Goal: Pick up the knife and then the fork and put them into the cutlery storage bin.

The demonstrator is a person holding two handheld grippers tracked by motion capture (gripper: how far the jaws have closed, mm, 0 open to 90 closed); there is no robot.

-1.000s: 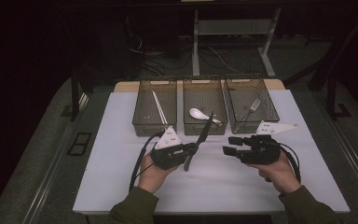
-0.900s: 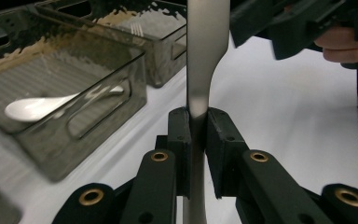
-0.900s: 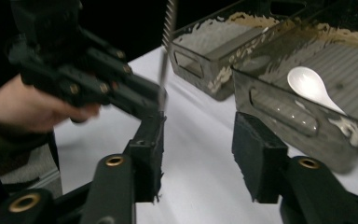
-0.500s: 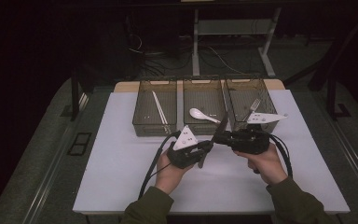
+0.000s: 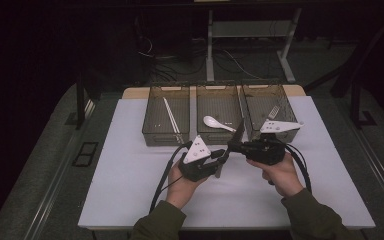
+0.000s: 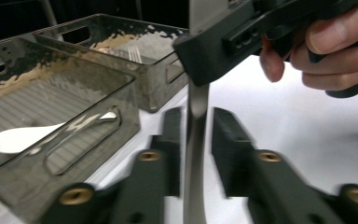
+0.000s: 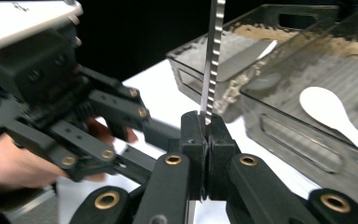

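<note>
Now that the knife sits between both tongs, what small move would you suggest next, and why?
Probably draw the left tongs back off the knife: their jaws have just been opening and stand apart from it, while the right tongs are clamped on the blade.

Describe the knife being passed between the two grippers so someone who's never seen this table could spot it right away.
On the white table, in front of the three smoky plastic bins, two hand-held grippers meet. The knife sits between them, pinched in the right gripper. Unlike the white spoon and chopsticks in the bins, it is a flat metal blade with a serrated edge.
</note>
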